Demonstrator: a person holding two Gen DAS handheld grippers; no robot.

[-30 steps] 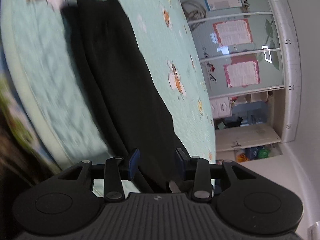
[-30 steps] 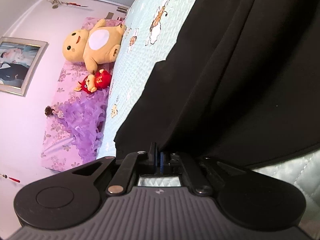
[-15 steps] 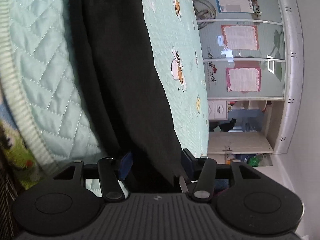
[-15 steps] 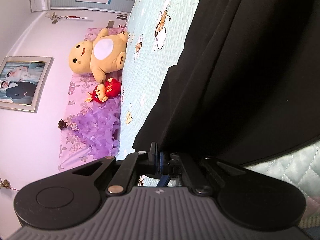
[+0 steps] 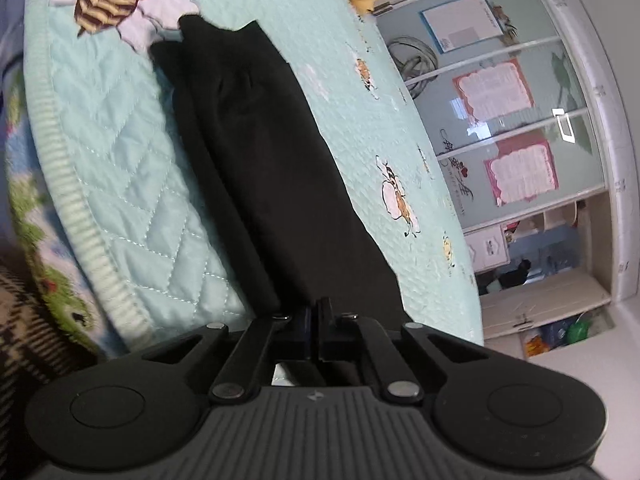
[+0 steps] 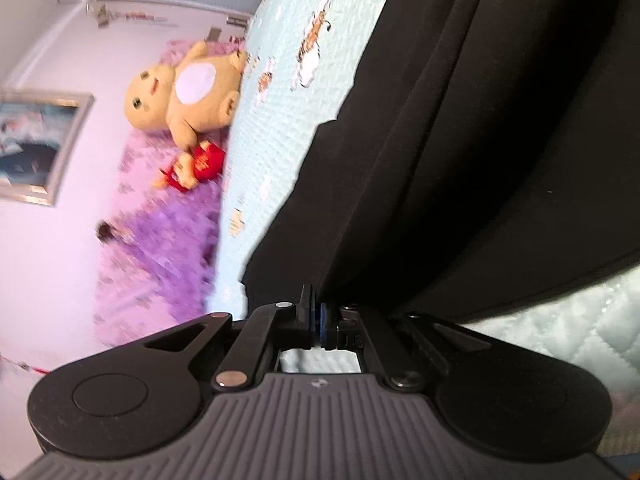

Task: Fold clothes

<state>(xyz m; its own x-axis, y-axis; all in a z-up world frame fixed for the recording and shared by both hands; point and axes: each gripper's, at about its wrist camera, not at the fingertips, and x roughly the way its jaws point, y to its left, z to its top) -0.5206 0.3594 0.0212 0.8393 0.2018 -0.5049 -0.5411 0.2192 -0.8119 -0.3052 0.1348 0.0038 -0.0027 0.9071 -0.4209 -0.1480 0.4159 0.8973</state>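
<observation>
A long black garment (image 5: 272,168) lies stretched along a pale green quilted bed cover (image 5: 132,168) printed with bees. In the left wrist view my left gripper (image 5: 316,312) is at the garment's near end, its jaws closing tight with the black cloth pinched between them. In the right wrist view the same garment (image 6: 460,140) fills the right side in long folds. My right gripper (image 6: 316,312) is shut on its near edge, just above the bed cover (image 6: 272,128).
A tan plush toy (image 6: 188,92) and a small red toy (image 6: 200,164) sit by purple frilled bedding (image 6: 160,248) at the head of the bed. A glass-fronted wardrobe (image 5: 520,120) stands past the far side. The ribbed bed edge (image 5: 80,216) curves close on the left.
My left gripper's jaws, apart around the black cloth before, have come together on it, and its view has swung to show more of the bed. The right gripper stays shut in place.
</observation>
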